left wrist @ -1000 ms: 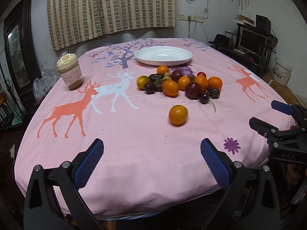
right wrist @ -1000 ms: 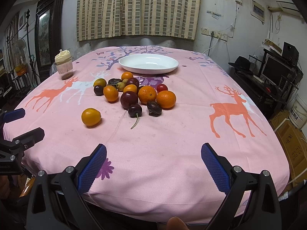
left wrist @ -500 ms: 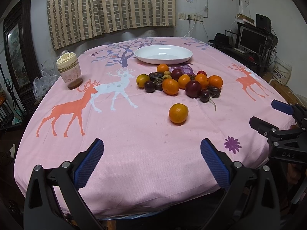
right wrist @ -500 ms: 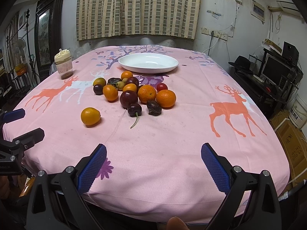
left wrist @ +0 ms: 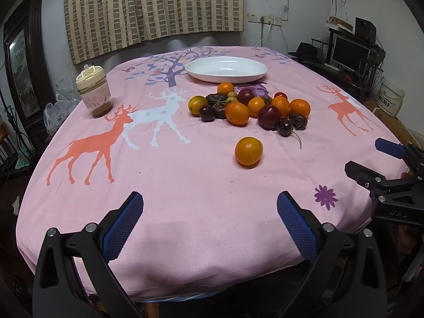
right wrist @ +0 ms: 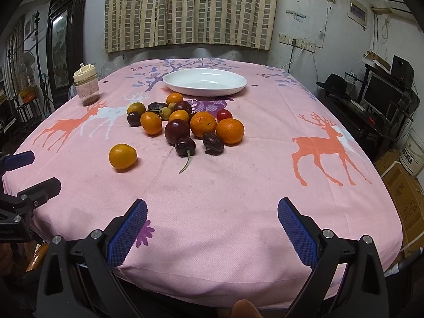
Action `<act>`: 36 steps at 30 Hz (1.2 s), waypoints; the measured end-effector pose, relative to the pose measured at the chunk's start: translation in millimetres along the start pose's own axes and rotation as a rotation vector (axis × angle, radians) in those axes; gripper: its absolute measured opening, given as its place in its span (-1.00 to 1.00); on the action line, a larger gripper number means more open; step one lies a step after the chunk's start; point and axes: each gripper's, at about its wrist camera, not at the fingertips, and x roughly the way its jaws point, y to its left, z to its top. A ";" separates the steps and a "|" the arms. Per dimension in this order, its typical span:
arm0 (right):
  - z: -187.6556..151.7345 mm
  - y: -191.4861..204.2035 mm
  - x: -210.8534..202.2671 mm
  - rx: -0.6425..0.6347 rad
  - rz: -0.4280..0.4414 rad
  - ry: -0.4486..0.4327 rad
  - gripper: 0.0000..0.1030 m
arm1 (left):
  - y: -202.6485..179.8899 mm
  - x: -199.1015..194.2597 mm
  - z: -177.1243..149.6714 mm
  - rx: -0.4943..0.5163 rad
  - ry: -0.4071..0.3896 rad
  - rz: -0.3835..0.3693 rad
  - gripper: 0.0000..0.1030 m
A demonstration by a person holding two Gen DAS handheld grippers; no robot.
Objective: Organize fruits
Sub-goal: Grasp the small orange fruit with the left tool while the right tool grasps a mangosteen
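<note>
Nearby, fruit heaped beside the white plate [left wrist: 226, 69].
Both the left gripper [left wrist: 210, 221] and right gripper [right wrist: 212, 226] hover with fingers spread, empty, near a lone orange [left wrist: 248, 150].

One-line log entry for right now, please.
left hand-held gripper: open, empty | right hand-held gripper: open, empty | plate: empty | fruit pile: on cloth

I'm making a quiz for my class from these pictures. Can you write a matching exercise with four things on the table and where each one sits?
Things:
1. white plate
2. lidded jar
3. lone orange
4. cherry with stem

Places:
A. left side of the table, by the orange deer
B. alone, nearer than the pile
C. behind the fruit pile
D. front edge of the pile

Pairs: 1-C, 2-A, 3-B, 4-D
</note>
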 end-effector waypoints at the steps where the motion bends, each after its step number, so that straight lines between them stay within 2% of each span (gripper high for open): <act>1: 0.6 0.0 0.6 -0.001 0.005 0.004 0.93 | 1.0 2.0 -0.9 -0.001 0.001 -0.002 0.92; 5: 1.0 -3.0 12.1 -0.005 0.059 0.036 0.93 | 8.3 13.9 -5.2 -0.022 0.002 -0.034 0.92; 8: 9.5 -15.2 22.6 0.039 0.099 0.060 0.93 | 16.6 27.9 -6.3 -0.046 0.016 -0.056 0.92; 11: 26.2 -28.3 34.9 0.080 0.071 0.043 0.93 | 24.9 41.4 -5.7 -0.077 0.020 -0.088 0.92; 13: 35.9 -34.9 45.8 0.098 0.069 0.051 0.80 | 27.7 49.3 -4.3 -0.087 0.023 -0.115 0.92; 15: 45.7 -38.1 61.0 0.110 0.123 0.082 0.52 | 27.2 55.3 -1.5 -0.079 0.026 -0.150 0.92; 18: 54.6 -35.3 80.5 0.102 0.172 0.111 0.22 | 21.0 59.9 6.9 -0.040 0.009 -0.184 0.86; 20: 60.4 -32.8 94.5 0.097 0.195 0.138 0.02 | 13.9 64.5 15.2 0.004 0.003 -0.213 0.49; 21: 62.7 -32.2 99.9 0.099 0.212 0.150 -0.05 | 11.0 67.2 19.2 0.018 0.011 -0.232 0.44; 24: 68.9 -31.6 111.6 0.099 0.236 0.174 -0.06 | 5.5 79.9 31.8 0.030 0.037 -0.273 0.35; 27: 73.9 -33.6 117.2 0.093 0.218 0.181 -0.06 | 1.1 93.1 45.6 0.028 0.063 -0.307 0.34; 33: 76.2 -33.4 127.7 0.081 0.200 0.193 -0.07 | -12.0 110.1 58.1 0.071 0.116 -0.315 0.28; 36: 76.6 -31.6 128.4 0.067 0.190 0.191 -0.10 | -18.5 113.3 55.9 0.099 0.136 -0.301 0.10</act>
